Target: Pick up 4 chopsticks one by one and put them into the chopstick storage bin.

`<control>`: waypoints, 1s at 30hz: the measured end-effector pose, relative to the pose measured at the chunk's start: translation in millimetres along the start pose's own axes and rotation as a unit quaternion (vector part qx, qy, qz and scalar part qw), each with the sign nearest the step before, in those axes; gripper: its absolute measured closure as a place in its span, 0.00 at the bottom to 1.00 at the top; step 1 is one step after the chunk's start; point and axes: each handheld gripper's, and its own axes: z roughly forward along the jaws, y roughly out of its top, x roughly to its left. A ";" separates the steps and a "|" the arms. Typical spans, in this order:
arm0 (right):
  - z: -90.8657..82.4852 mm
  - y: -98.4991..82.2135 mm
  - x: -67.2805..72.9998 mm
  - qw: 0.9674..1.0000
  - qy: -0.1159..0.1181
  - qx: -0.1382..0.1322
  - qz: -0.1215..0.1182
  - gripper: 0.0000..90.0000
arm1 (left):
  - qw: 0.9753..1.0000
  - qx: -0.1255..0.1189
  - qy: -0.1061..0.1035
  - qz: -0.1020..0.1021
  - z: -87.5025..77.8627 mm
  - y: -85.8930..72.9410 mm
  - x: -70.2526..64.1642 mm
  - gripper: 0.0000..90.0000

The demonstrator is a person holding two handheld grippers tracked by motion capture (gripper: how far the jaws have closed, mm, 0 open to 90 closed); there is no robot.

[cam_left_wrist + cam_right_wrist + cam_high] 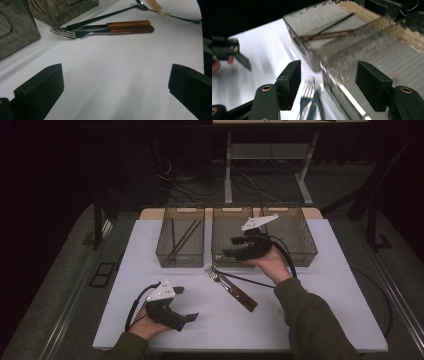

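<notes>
- The right gripper (232, 246) hangs over the near wall of the middle bin (232, 258), jaws spread with nothing between the pads; in the right gripper view (325, 86) the picture is smeared, yet the gap between the jaws is plain.
- The left gripper (186, 304) sits low at the near left of the table (320, 320), jaws spread wide and holding nothing; its own view (116, 93) shows bare white table between the two black jaws.
- The forks (231, 287), two with wooden handles lying side by side, rest on the table just in front of the middle bin, tines toward the bins, handles slanting toward the near right.
- The right gripper is above and just beyond the fork tines; in its view the forks (308, 100) appear low between the jaws.
- The left gripper is well apart from the forks, which lie ahead of it in its view (105, 28).
- The left gripper view alone shows a spoon (160, 10) beyond the fork handles, near the table's far side in that picture.
- The high view and the right gripper view show chopsticks (182, 240) in the left bin (165, 235); the right bin (307, 245) stands beside the middle one.
- Open white table lies around the forks on the near side and the right; the three bins close off the far side.
</notes>
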 end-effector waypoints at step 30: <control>-13.7 -89.7 -24.4 0.992 0.024 0.118 -0.024 0.85 | 1.000 0.007 0.001 0.009 1.2 0.0 -0.8 0.00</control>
